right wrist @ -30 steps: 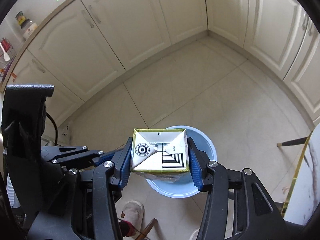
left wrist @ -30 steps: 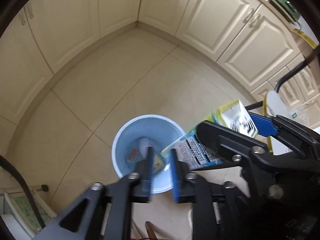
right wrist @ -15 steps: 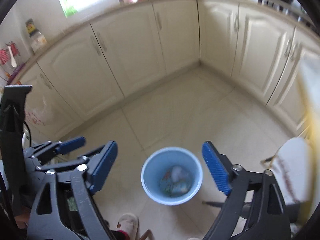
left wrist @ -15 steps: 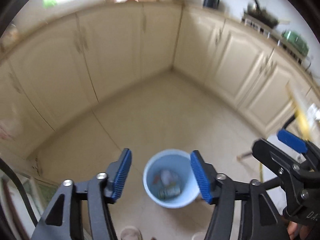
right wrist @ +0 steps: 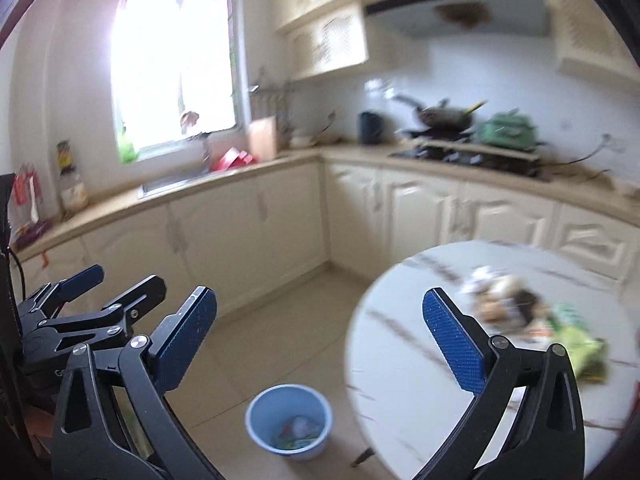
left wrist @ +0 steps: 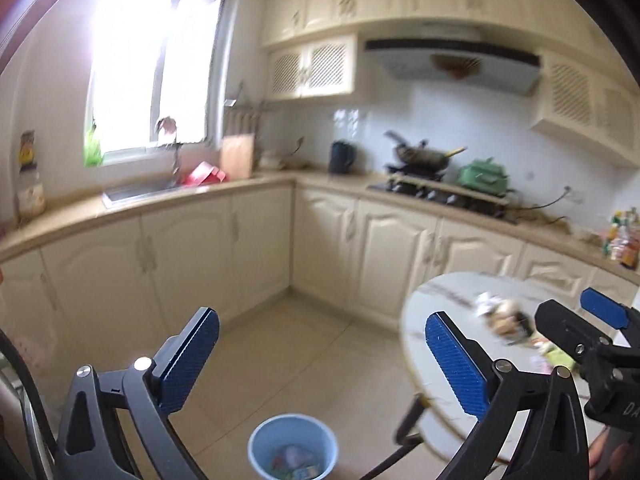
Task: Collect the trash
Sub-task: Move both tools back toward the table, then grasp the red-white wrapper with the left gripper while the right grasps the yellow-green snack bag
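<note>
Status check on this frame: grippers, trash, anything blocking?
Left gripper open, empty. Right gripper open, empty. Trash pile on round table; blue bin on floor, partly filled. Nothing blocking.

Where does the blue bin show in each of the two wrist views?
Left wrist: the blue bin stands at bottom centre, on the floor, left of the round table.
Right wrist: the blue bin stands at bottom centre, left of the round table.
Shared landmark: the round table.
</note>
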Motion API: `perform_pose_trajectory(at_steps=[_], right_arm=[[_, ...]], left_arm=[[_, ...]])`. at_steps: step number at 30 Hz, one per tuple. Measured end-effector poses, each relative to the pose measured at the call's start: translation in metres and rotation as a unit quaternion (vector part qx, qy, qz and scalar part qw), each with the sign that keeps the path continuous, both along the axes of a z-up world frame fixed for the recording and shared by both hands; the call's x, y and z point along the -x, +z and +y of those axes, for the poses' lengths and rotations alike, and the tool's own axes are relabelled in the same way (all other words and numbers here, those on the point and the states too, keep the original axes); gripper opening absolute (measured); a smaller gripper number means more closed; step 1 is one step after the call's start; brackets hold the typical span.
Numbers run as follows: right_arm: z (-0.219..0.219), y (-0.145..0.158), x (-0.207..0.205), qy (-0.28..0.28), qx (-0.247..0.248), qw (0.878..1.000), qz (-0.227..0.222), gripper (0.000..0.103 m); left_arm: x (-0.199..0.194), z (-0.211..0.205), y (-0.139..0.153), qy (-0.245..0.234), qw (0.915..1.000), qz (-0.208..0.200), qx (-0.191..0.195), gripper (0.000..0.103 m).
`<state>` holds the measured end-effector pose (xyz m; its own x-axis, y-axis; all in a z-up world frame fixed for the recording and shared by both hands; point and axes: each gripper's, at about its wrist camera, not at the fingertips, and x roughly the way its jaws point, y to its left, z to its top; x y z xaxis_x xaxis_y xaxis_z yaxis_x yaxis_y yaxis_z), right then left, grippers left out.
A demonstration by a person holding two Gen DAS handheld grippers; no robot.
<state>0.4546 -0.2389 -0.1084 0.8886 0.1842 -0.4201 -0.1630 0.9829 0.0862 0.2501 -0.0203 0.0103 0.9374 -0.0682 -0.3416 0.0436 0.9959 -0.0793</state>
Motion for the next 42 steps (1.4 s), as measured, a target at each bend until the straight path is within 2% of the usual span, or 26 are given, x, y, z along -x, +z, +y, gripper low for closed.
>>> perform_pose_trajectory(at_steps=[3,4,9,11,14,18,23,26,30,34,36,42], right_arm=[[-0.032,0.022,0.034,-0.035,-0.002,0.999,-0.025,0.103],[-0.041,0.027,0.043,-0.046,-0.001,0.998,-0.031,0.103],[-0.086,0.049,0.092,-0.104,0.008,0.993,-0.059,0.103],[-0.104,0.054,0.105,-0.127,0.005,0.990,-0.067,0.103],[-0.128,0.059,0.122,-0.156,0.005,0.985,-0.074,0.103],[-0.162,0.055,0.130,-0.183,-0.001,0.980,-0.073,0.103],[-0.208,0.036,0.126,-0.224,-0.013,0.974,-0.043,0.103],[-0.235,0.020,0.118,-0.250,-0.018,0.968,-0.021,0.103],[-0.264,-0.006,0.105,-0.275,-0.023,0.961,0.019,0.103],[-0.291,-0.033,0.084,-0.294,-0.024,0.953,0.066,0.103],[-0.300,-0.041,0.075,-0.297,-0.026,0.951,0.081,0.103],[-0.318,-0.062,0.049,-0.298,-0.022,0.947,0.114,0.103]], left_arm=[[0.043,-0.022,0.011,-0.023,0.9994,-0.021,-0.010,0.102],[0.056,-0.037,0.000,-0.030,0.9991,-0.027,-0.013,0.102],[0.136,-0.056,-0.006,-0.068,0.9956,-0.059,-0.025,0.102],[0.131,-0.061,-0.025,-0.082,0.9942,-0.064,-0.027,0.102],[0.135,-0.079,-0.034,-0.100,0.9917,-0.073,-0.036,0.102],[0.110,-0.103,-0.051,-0.113,0.9907,-0.066,-0.038,0.102],[0.050,-0.129,-0.054,-0.129,0.9900,-0.034,-0.047,0.102],[0.016,-0.144,-0.052,-0.148,0.9880,-0.002,-0.042,0.102],[-0.026,-0.163,-0.067,-0.164,0.9841,0.049,-0.048,0.102],[-0.071,-0.199,-0.088,-0.192,0.9734,0.106,-0.066,0.102],[-0.095,-0.225,-0.100,-0.212,0.9646,0.139,-0.075,0.102],[-0.161,-0.289,-0.123,-0.228,0.9479,0.191,-0.115,0.102]])
